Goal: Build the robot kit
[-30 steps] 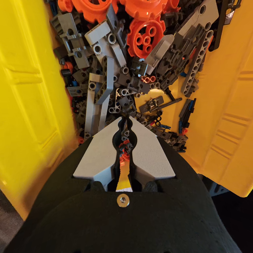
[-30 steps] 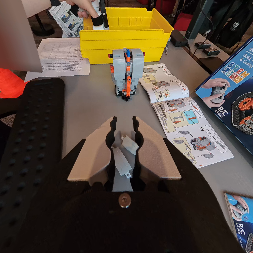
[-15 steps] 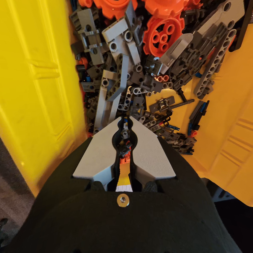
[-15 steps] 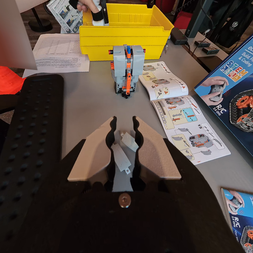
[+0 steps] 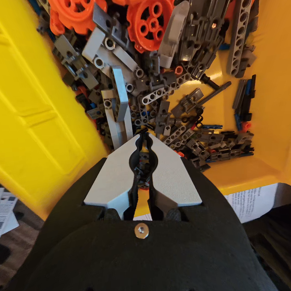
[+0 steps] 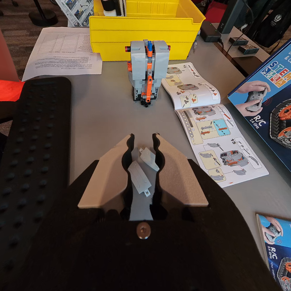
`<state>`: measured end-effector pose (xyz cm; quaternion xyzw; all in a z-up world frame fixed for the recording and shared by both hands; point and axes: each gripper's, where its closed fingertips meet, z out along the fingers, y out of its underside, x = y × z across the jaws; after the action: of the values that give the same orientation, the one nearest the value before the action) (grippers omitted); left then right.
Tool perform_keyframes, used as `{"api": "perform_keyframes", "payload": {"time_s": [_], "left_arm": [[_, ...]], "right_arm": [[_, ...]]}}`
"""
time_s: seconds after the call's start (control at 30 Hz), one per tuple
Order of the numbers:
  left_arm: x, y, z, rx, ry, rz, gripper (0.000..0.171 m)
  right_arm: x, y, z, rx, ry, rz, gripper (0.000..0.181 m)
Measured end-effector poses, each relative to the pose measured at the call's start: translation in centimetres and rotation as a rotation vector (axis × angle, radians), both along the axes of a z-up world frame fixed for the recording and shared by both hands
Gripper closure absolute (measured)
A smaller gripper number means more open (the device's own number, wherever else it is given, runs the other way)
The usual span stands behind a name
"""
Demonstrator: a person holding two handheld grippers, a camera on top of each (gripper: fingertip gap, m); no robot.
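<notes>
Above a yellow bin (image 5: 39,110) of loose building parts: left gripper (image 5: 144,136), tips nearly together, seemingly pinching a small black pin (image 5: 144,131). Right gripper (image 6: 143,135) spread over two light grey panels (image 6: 139,179) on the grey table (image 6: 102,118), near a part-built model (image 6: 148,70).

Bright, fisheye-warped, blurred left edge

A flat grey surface (image 6: 97,119) carries a yellow plastic bin (image 6: 141,42) at its far edge, with a printed white paper sheet (image 6: 63,53) beside it. Near the bin stands an upright grey-and-orange brick model (image 6: 148,70). An open illustrated instruction booklet (image 6: 209,126) lies beside a blue cardboard box (image 6: 267,100). Two small light-grey plastic panels (image 6: 139,178) lie close together on the near part.
</notes>
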<state>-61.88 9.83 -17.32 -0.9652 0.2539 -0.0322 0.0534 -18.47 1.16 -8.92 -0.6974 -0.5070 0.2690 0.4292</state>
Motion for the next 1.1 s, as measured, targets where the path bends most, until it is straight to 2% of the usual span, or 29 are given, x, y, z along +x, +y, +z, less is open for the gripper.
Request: {"api": "perform_keyframes", "payload": {"time_s": [0.37,0.63,0.77,0.97,1.1], "left_arm": [[-0.4,0.6,-0.2,0.034,0.105,-0.136,0.161],[-0.7,-0.3,-0.3,-0.004,0.121,-0.156,0.169],[-0.9,-0.6,-0.4,-0.029,0.108,-0.091,0.170],[-1.1,-0.7,-0.5,-0.029,0.084,-0.062,0.169],[-0.7,-0.5,1.0,0.010,0.030,-0.001,0.169]], "right_arm": [[-0.2,-0.2,-0.5,-0.008,-0.017,0.011,0.159],[-0.2,-0.4,-0.7,-0.011,-0.027,0.016,0.159],[-0.2,-0.5,-0.8,-0.009,-0.032,0.020,0.159],[-0.2,-0.7,-0.6,0.000,-0.030,0.021,0.159],[-0.1,-0.6,-0.3,0.004,-0.018,0.015,0.159]]}}
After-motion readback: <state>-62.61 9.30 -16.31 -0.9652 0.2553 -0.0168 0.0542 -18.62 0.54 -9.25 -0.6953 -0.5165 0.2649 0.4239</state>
